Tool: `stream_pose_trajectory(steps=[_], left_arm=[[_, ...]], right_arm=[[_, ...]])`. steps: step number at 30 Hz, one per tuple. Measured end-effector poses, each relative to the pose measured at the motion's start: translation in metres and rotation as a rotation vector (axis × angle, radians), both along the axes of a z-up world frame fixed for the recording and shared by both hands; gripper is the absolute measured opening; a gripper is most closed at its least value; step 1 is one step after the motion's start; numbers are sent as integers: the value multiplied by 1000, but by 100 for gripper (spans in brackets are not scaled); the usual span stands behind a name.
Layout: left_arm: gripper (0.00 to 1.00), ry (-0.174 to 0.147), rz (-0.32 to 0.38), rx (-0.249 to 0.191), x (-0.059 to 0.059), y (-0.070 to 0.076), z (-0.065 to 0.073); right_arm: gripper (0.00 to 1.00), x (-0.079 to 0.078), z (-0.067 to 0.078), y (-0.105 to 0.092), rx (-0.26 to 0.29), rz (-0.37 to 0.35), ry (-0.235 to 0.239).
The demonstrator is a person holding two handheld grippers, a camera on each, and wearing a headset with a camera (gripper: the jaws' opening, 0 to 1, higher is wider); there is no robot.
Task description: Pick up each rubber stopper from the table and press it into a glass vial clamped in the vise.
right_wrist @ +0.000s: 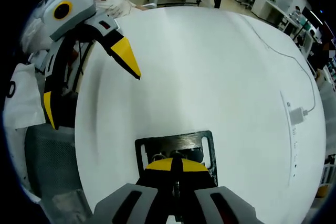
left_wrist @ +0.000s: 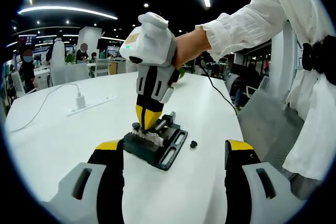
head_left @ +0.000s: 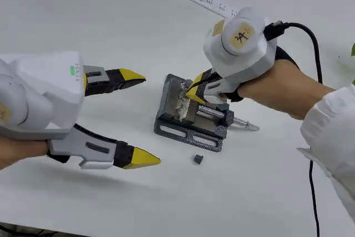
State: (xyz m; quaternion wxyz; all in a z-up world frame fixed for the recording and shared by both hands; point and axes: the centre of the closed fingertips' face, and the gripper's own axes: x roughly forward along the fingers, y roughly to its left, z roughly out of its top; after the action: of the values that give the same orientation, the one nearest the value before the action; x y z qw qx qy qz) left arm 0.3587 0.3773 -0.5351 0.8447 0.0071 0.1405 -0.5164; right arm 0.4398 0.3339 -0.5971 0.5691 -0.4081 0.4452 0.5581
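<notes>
Right hand-held gripper (head_left: 192,94): jaws closed, tips on the vial (head_left: 181,104) in the vise (head_left: 186,131); can't tell if they pinch anything. Left hand-held gripper (head_left: 151,119): wide open, empty. One stopper (head_left: 198,159) lies on the surface (head_left: 83,26) near its lower tip, so probably unfinished.

My left gripper (head_left: 152,120) and right gripper (head_left: 191,90) are white, black, yellow-tipped (matching pair); vise (head_left: 187,132) dark grey, table (head_left: 111,26) white.
</notes>
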Motion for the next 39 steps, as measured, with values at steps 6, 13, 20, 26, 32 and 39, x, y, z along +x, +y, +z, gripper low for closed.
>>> stream_pose_trajectory(steps=[6,13,20,26,32,39], left_arm=[[77,2,2,-1,0,0,0],[77,-5,3,-3,2,0,2],[77,-4,-1,-1,1,-1,0],[77,-7,2,-4,2,-1,1],[76,-7,-1,-2,1,-3,2],[76,0,-6,6,-3,-5,2]], right_arm=[[0,0,-2,-1,-21,12,0],[0,-1,-3,-1,-39,28,-22],[0,-1,-3,0,-52,41,-19],[0,0,-4,1,-62,48,-16],[0,-2,-4,1,-87,69,-24],[0,-11,4,2,-96,81,-26]])
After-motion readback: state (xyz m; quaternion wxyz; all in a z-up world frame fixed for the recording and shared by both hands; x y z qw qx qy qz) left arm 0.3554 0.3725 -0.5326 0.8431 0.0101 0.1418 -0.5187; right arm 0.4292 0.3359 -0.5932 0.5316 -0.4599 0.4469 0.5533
